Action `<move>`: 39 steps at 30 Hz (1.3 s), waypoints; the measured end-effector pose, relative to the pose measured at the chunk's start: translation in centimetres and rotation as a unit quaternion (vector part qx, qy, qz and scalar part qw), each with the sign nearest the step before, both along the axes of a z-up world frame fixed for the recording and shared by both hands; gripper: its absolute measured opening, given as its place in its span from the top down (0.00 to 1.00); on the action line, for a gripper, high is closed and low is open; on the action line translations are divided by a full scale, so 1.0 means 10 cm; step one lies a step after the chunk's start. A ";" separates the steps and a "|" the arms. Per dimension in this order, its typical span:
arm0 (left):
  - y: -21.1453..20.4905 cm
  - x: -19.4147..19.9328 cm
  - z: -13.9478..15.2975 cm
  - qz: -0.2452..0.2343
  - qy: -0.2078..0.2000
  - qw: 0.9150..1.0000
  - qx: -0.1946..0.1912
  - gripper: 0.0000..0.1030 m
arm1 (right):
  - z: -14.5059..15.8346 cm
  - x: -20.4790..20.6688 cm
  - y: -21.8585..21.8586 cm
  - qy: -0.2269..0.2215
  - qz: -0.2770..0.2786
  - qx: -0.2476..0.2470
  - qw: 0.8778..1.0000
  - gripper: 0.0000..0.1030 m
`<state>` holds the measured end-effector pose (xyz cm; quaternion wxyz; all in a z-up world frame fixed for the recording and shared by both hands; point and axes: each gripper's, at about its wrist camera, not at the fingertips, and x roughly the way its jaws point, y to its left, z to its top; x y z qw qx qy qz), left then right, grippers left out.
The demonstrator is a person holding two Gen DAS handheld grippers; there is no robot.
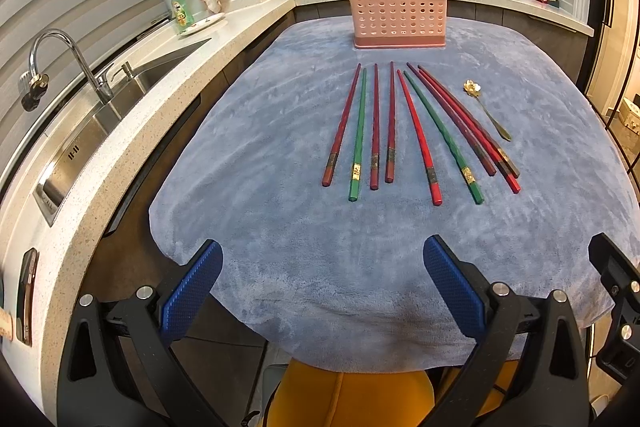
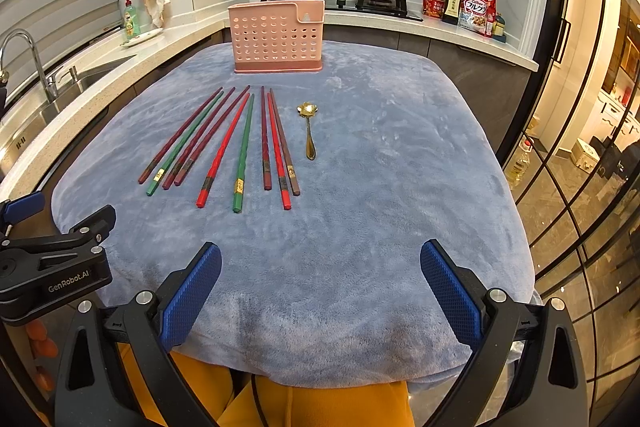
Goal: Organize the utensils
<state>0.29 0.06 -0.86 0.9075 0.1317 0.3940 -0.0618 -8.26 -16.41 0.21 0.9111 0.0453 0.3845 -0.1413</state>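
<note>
Chopsticks and a spoon lie loose on the cloth before the pink holder — nothing picked yet, both grippers gaping empty — so the first grasp is next.

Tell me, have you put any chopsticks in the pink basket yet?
Not yet. Nothing looks done: all nine chopsticks and the little gold spoon lie on the blue cloth, and no utensil shows above the pink basket. Nothing is in hand: the left gripper and right gripper are both open and empty. Every piece is left to do.
</note>
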 end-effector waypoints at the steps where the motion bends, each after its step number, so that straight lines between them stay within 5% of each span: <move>1: 0.00 0.00 0.00 0.000 0.000 1.000 0.000 0.07 | 0.00 0.00 0.00 0.000 0.000 0.000 1.000 0.07; 25: 0.03 0.02 -0.09 0.001 0.006 1.000 -0.006 0.07 | -0.04 0.03 -0.01 0.005 -0.002 0.001 1.000 0.07; 39: 0.37 0.74 -0.30 0.031 0.053 0.995 -0.078 0.11 | -0.15 0.44 -0.35 0.011 -0.022 0.022 0.999 0.07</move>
